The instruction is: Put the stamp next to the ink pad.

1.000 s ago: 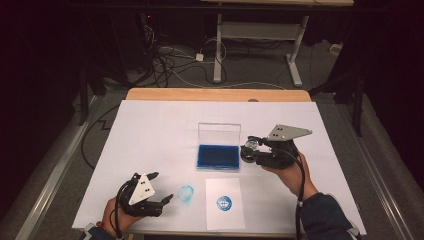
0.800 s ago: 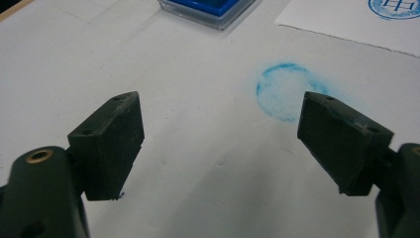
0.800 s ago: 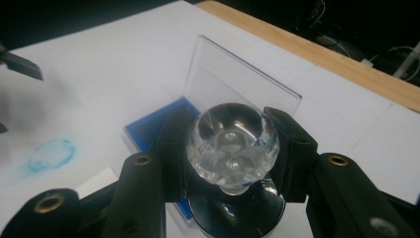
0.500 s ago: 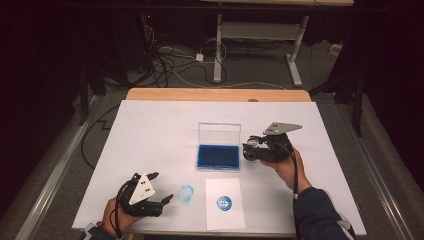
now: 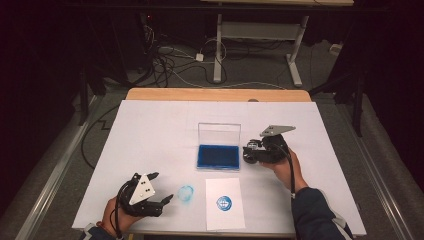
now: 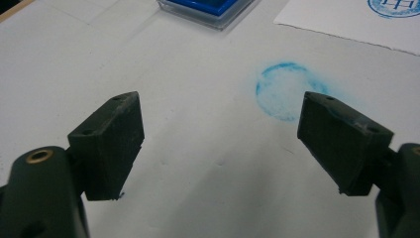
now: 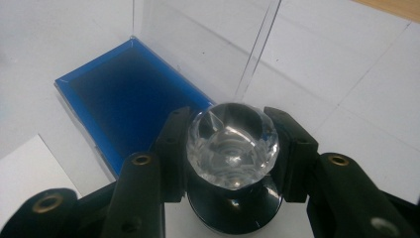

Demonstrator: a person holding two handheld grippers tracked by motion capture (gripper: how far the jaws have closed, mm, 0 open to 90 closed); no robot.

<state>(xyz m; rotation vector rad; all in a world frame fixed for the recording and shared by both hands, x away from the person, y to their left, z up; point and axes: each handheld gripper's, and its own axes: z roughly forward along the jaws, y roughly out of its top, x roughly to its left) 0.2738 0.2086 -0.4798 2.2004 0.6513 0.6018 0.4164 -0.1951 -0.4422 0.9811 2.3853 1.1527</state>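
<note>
Stamp (image 7: 233,148) pinched in right gripper (image 7: 233,153) beside ink pad (image 5: 218,156); paper (image 5: 224,202) already printed; left gripper (image 6: 220,144) spread, idle. Re-inking likely next.

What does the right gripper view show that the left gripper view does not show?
The right gripper view gives the right gripper clamped on a clear faceted stamp knob, and the ink pad's upright clear lid. The left gripper view gives the open left gripper, a blue smudge on the table and the stamped paper. Both show the blue ink pad.
</note>
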